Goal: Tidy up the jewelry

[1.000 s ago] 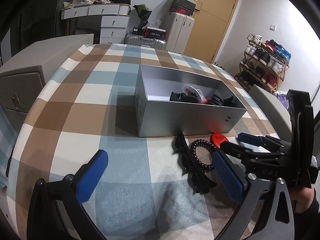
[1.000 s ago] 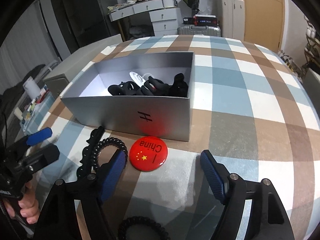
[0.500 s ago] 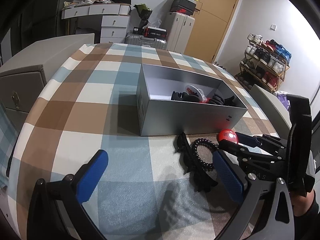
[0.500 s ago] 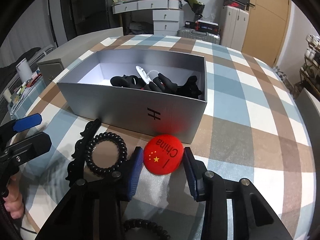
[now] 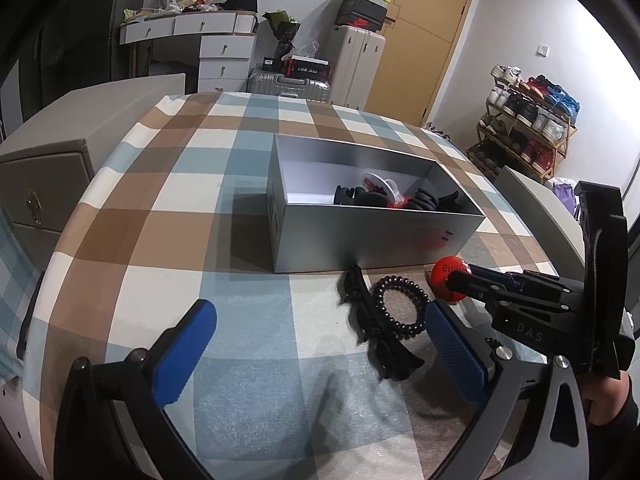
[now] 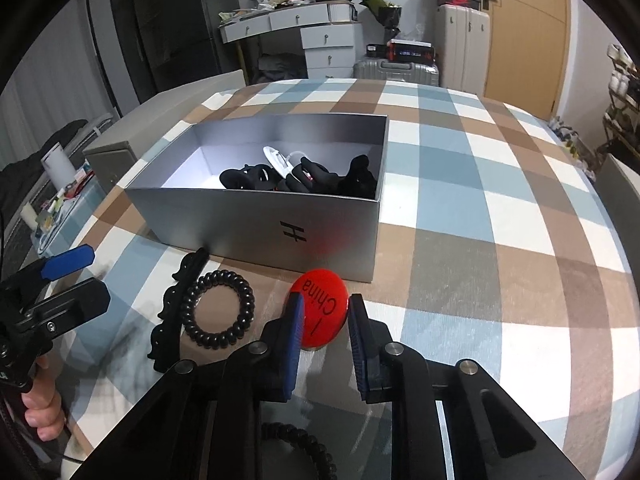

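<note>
While the right tongs (image 6: 323,318) clamp the red badge (image 6: 320,307) by its rim, just before the silver box (image 6: 256,220), that thin edge-hold could let it swivel or drop short. Left tongs (image 5: 320,344) gape, holding nothing. Beside the box lie a black coil tie (image 6: 219,309) and claw clip (image 6: 176,300); another coil's lower part is cut off.

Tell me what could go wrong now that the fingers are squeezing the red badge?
1. The right gripper pinches the red badge only by its thin edges, so it could slip out or flip.
2. The silver box wall stands just ahead; lifted too low, the badge may bump it.
3. The black coil hair tie and black hair clip lie close by and could get nudged.
</note>
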`<state>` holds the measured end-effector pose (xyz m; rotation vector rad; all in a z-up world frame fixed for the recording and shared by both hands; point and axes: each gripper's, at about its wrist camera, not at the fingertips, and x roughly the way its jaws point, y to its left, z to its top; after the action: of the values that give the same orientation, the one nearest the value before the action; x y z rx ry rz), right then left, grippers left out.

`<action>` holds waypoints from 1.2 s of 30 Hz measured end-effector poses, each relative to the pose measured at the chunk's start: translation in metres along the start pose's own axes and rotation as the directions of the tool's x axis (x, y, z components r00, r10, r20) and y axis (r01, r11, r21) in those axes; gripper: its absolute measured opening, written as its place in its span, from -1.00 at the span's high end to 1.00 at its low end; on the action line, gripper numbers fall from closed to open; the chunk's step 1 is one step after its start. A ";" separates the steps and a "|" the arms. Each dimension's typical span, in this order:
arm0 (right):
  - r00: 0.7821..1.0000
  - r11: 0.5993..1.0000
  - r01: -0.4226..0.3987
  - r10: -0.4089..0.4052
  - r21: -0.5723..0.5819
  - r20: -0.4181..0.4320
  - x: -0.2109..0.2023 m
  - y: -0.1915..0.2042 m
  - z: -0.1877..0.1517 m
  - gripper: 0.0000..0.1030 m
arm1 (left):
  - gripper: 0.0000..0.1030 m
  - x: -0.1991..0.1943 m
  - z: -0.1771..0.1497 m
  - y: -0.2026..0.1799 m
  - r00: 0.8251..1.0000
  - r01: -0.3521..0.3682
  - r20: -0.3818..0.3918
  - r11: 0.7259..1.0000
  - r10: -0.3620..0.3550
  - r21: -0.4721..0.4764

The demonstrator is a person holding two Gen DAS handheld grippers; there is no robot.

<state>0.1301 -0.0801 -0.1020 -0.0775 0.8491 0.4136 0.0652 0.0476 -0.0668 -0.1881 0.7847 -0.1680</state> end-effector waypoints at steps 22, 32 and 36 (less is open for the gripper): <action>0.999 0.990 0.047 -0.050 -0.131 -0.021 0.009 0.023 -0.005 0.27 | -0.97 0.001 -0.002 0.000 1.000 0.002 -0.016 1.000 -0.002 0.001; 0.999 0.997 0.000 0.002 -0.074 0.033 -0.008 0.009 -0.004 0.70 | -0.97 0.001 -0.001 -0.004 1.000 0.005 -0.025 1.000 -0.005 0.021; 0.999 0.999 -0.036 0.037 -0.021 0.030 -0.011 -0.003 -0.006 0.74 | -0.97 0.004 0.004 -0.014 0.999 0.020 -0.035 0.997 -0.018 0.070</action>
<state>0.1204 -0.0882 -0.0978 -0.0742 0.8180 0.4567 0.0697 0.0333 -0.0638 -0.1265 0.8100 -0.2169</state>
